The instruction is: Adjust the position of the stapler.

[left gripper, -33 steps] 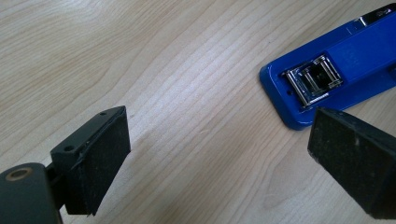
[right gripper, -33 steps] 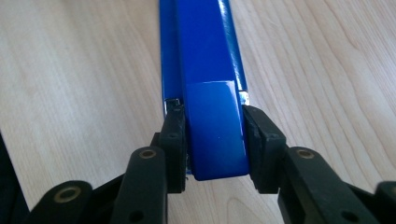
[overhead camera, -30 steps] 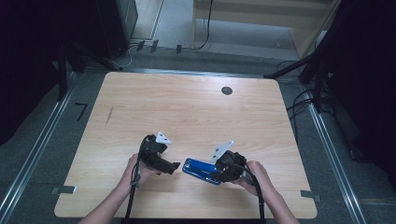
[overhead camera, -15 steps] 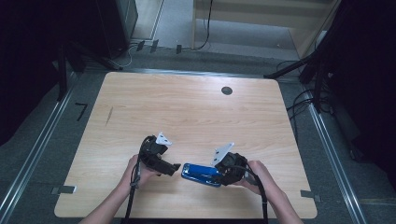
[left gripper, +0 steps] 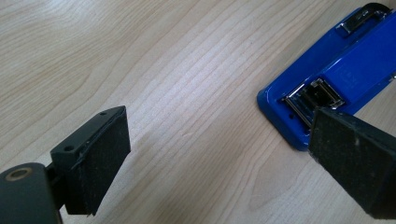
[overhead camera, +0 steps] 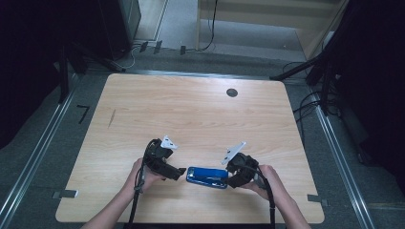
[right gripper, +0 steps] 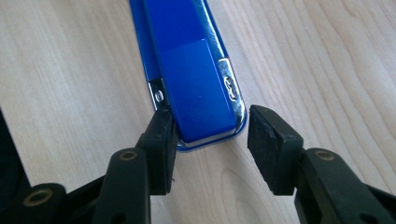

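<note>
A blue stapler [overhead camera: 206,177] lies flat on the wooden table [overhead camera: 191,114] near its front edge, between my two grippers. In the left gripper view the stapler's metal front end [left gripper: 327,84] sits beside the right jaw. My left gripper [overhead camera: 177,172] [left gripper: 219,130] stands open with bare wood between its jaws. My right gripper [overhead camera: 232,176] [right gripper: 212,123] straddles the stapler's rear end [right gripper: 196,79]. Its jaws have just been opening. The left pad rests by the stapler's side and the right pad stands apart from it, so nothing is gripped.
A dark round hole [overhead camera: 232,92] sits in the far right part of the tabletop, and a short dark mark [overhead camera: 111,118] at the left. Cables and stands lie on the floor beyond the table's edges.
The right gripper has eased slightly back to the right, and the stapler now lies a little flatter on the table. The left gripper has kept still.
</note>
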A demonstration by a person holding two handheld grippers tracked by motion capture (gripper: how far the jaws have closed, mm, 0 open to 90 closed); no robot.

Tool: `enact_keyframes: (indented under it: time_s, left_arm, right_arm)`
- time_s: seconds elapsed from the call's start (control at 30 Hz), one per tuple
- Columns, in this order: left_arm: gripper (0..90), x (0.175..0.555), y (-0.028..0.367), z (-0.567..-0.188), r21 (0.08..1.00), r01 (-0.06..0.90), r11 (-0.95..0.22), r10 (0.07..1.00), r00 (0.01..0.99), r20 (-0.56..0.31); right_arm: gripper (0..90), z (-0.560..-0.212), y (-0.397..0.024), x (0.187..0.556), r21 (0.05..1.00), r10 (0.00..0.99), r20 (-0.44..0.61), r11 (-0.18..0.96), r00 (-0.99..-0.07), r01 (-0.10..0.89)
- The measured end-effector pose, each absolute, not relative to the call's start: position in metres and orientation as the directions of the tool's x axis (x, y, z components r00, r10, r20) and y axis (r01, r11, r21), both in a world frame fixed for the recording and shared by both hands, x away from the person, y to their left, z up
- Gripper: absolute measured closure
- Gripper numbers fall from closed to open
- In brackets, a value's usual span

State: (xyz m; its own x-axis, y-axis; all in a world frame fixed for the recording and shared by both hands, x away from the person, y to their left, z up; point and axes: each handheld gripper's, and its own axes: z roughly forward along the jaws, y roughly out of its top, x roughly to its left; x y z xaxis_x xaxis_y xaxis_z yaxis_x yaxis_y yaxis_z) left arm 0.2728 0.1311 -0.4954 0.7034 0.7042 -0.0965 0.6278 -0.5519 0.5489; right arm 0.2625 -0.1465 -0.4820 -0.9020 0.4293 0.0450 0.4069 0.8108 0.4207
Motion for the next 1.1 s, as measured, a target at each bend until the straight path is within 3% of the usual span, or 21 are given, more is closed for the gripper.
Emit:
enact_keyframes:
  time_s: [0.3, 0.8, 1.1]
  left_arm:
    - [6.3, 0.272, 0.132, -0.495, 0.555, 0.624, -0.551, 0.700, 0.707, -0.099]
    - [6.3, 0.271, 0.134, -0.491, 0.570, 0.608, -0.553, 0.697, 0.712, -0.083]
    - [6.3, 0.273, 0.121, -0.492, 0.563, 0.593, -0.575, 0.681, 0.729, -0.073]
  right_arm:
    - [49.8, -0.482, -0.149, 0.266, 0.424, 0.526, 0.048, 0.759, -0.849, 0.494]
    - [18.8, -0.476, -0.170, 0.264, 0.438, 0.632, 0.122, 0.657, -0.765, 0.613]
    - [13.4, -0.477, -0.184, 0.261, 0.440, 0.660, 0.143, 0.625, -0.737, 0.645]
